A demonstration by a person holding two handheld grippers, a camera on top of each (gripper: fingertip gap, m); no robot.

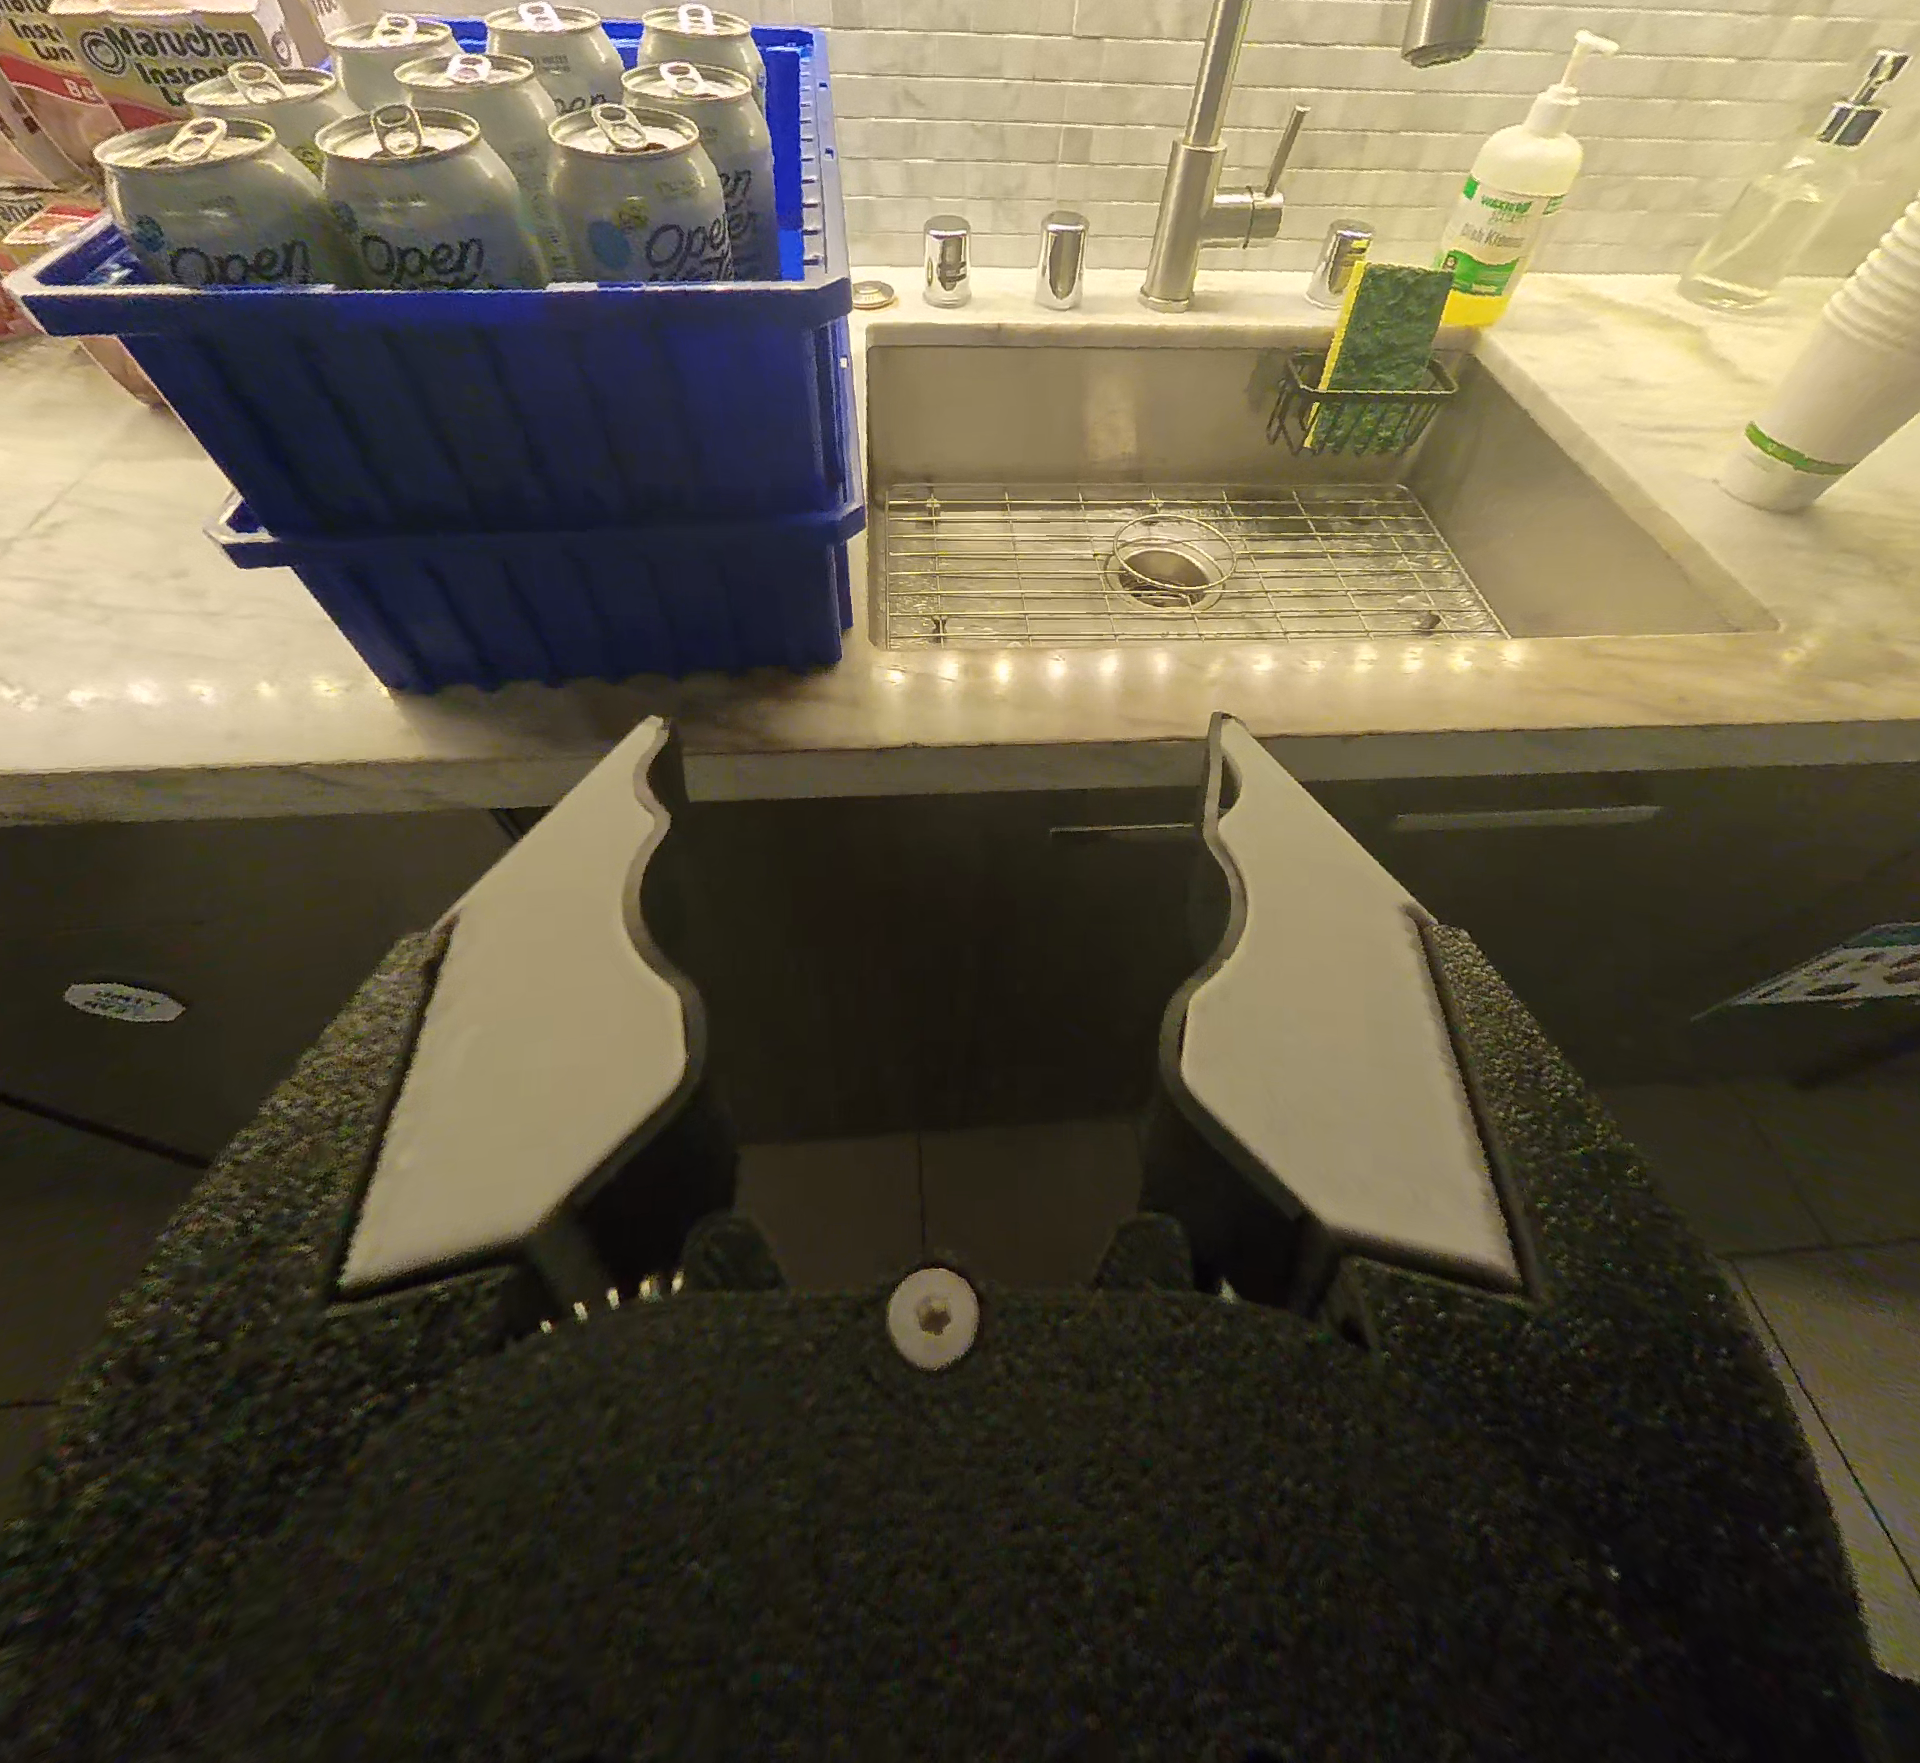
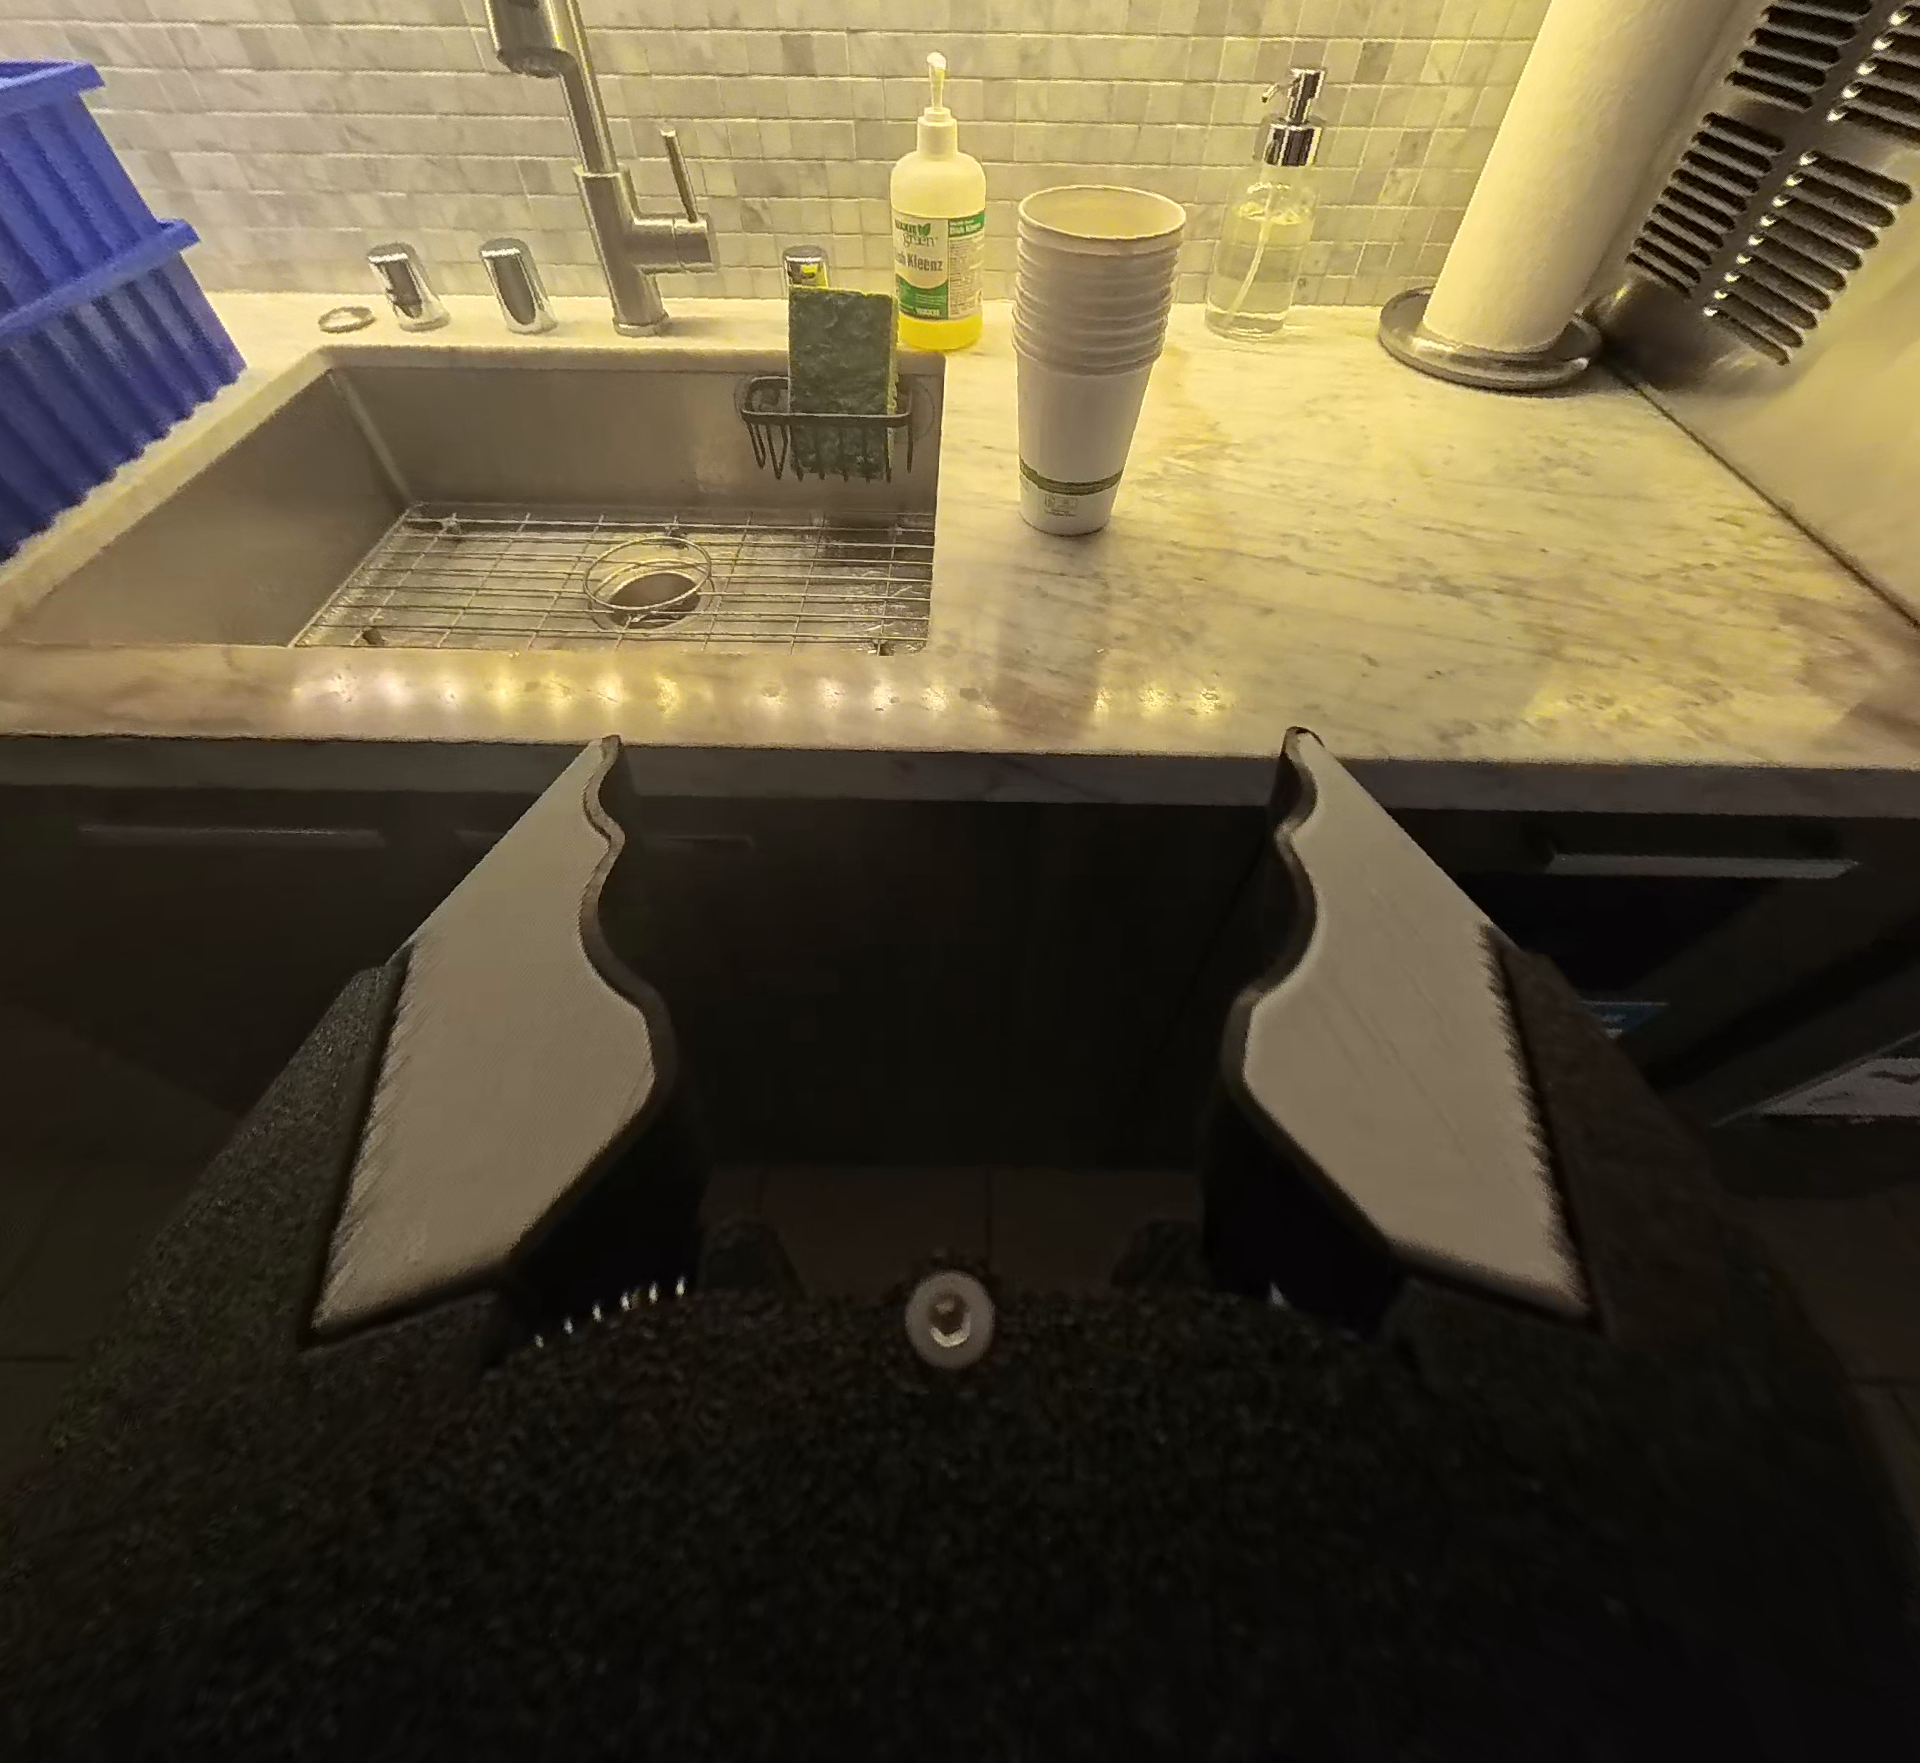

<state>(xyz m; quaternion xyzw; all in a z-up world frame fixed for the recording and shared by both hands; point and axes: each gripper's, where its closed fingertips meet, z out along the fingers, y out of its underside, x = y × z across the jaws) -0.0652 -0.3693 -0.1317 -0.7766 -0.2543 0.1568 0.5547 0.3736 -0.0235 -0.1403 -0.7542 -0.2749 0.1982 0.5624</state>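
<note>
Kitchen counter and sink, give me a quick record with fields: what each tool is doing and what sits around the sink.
left tool: open, empty, short of the counter edge
right tool: open, empty, short of the counter edge
blue crates: two stacked left of sink, top one holds cans
sink: wire grid on the bottom, sponge in caddy
paper cups: stacked right of sink
soap bottle: behind the cups

Writing present, wording not transcribed. Silver drink cans (image 1: pixel 426 196) in the upper blue crate (image 1: pixel 499 404): dark script lettering and a small blue emblem on each side. Red, white and yellow cartons (image 1: pixel 156 51) left of the crate: bold printed brand lettering. Yellow pump soap bottle (image 2: pixel 938 259) behind the sink: green and white label. Bottom cup of the white paper cup stack (image 2: pixel 1070 487): green band, tiny print, unreadable. Oval sticker (image 1: pixel 123 999) on dark cabinet front: too blurred.
</note>
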